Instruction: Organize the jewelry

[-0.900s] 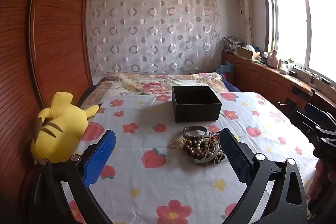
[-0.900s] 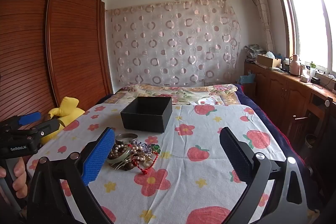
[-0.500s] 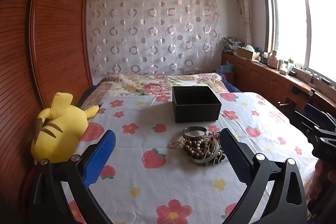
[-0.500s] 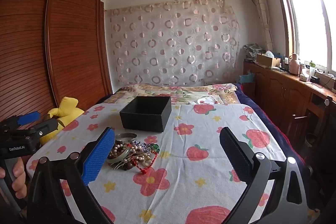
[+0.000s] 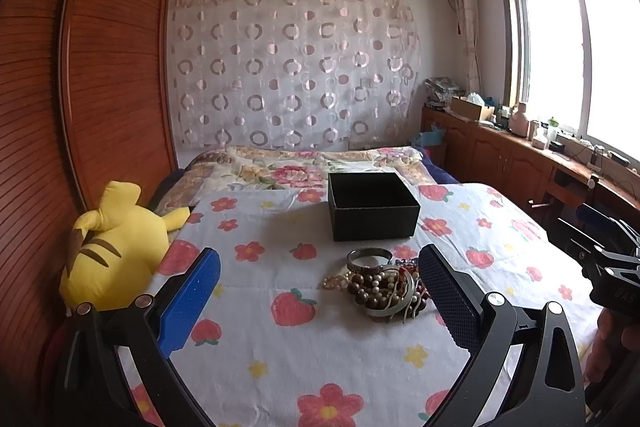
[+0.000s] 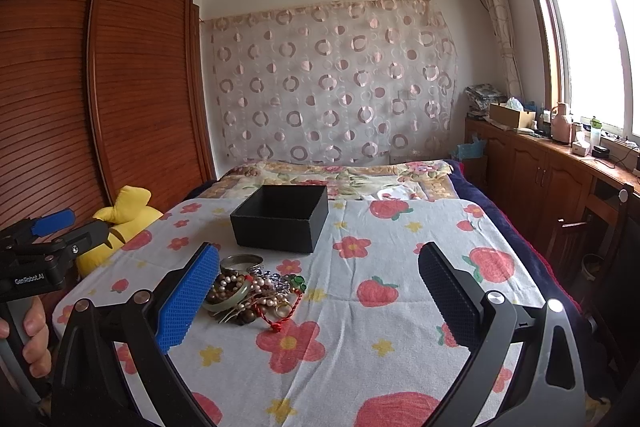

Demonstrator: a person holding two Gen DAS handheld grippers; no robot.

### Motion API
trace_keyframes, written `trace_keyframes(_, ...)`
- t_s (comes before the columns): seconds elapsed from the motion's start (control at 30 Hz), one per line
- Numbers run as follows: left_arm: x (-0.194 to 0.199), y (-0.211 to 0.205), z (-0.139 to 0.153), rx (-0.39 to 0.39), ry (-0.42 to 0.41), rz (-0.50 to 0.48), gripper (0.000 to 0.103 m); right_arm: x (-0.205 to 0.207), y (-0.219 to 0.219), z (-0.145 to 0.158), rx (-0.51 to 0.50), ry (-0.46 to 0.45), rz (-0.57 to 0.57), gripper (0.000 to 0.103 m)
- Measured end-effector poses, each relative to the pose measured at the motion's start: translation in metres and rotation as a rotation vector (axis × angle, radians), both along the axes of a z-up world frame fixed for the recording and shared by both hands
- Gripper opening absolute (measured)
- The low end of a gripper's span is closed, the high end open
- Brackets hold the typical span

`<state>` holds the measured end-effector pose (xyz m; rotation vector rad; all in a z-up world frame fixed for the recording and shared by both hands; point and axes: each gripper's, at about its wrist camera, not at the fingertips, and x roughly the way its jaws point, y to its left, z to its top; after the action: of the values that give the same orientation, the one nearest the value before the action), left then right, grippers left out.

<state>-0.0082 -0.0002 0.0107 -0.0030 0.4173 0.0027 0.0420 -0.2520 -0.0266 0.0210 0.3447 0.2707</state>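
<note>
Jewelry — beside left claw, untouched

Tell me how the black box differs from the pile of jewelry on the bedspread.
The black box is one plain, square-edged, matte container, open on top; the jewelry pile is a loose tangle of beads, bangles and red cord in mixed colours. The box stands taller and farther from the grippers; the pile lies low and nearer. From here no jewelry shows in the box. Both rest on the flowered bedspread, untouched.
</note>
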Motion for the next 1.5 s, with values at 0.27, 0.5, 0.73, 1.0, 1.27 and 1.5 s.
trace_keyframes(0.27,-0.0001,0.0007,-0.0005,0.0,-0.007,0.002,0.096,-0.0005,-0.0002,0.0005,0.0,0.0,-0.001,0.101)
trace_keyframes(0.5,-0.0004,0.0012,-0.0004,0.0,-0.01,0.001,0.096,-0.0005,-0.0004,0.0006,0.001,-0.001,0.0,0.101)
trace_keyframes(0.73,-0.0009,0.0012,-0.0006,0.001,-0.011,0.001,0.096,-0.0004,0.0001,0.0007,0.0,-0.001,0.0,0.101)
trace_keyframes(1.0,-0.001,0.0022,-0.0003,0.001,-0.01,0.0,0.096,-0.0003,0.0002,0.0011,0.001,-0.001,0.0,0.101)
trace_keyframes(1.27,-0.0015,0.0016,-0.001,0.002,-0.012,0.001,0.096,-0.0002,-0.0001,0.0016,0.002,-0.002,-0.001,0.101)
trace_keyframes(1.5,-0.0014,0.0011,-0.0015,0.003,-0.012,0.0,0.096,-0.0006,-0.0004,0.0021,0.002,-0.002,0.0,0.101)
